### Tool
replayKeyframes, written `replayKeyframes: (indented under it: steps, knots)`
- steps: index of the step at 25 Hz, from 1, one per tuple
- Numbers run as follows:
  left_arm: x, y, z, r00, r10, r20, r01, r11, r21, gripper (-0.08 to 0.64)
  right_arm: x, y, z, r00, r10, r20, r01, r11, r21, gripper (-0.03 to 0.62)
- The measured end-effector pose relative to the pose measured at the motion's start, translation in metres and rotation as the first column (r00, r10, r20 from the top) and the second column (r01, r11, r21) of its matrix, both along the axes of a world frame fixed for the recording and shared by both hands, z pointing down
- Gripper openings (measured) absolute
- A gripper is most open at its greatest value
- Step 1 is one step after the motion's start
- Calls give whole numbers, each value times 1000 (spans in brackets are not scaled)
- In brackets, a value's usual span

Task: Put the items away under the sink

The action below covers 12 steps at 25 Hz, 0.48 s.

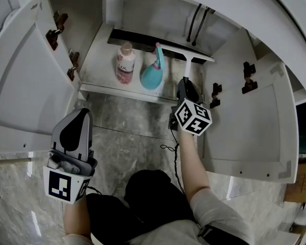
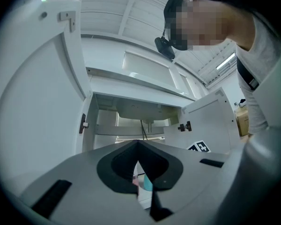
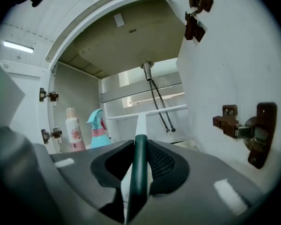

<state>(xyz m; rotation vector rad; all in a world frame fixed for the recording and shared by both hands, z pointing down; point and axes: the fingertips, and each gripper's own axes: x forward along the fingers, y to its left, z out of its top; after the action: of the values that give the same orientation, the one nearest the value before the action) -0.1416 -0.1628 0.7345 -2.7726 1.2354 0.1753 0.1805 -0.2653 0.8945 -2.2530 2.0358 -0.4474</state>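
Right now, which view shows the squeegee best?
Head view: the squeegee shows whole, from white blade to handle, held in the right tool. The right gripper view shows it foreshortened: dark handle clamped between the jaws, blade beyond. The left gripper view doesn't show it.

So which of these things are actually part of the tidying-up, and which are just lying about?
Part of the job: squeegee, gripped in the right gripper's jaws; pink bottle and teal spray bottle, standing in the cabinet.

Just there: black hoses, door hinges, cardboard box. The left gripper is idle, jaws shut and empty.
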Motion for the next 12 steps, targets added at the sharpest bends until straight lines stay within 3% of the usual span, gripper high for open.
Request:
replayKeyframes:
  steps: [12]
  knots:
    - [4,7,8,1000,1,30,0,1000,-26,0,-6,4,56,1000,11,-16,-14,986,-169,101]
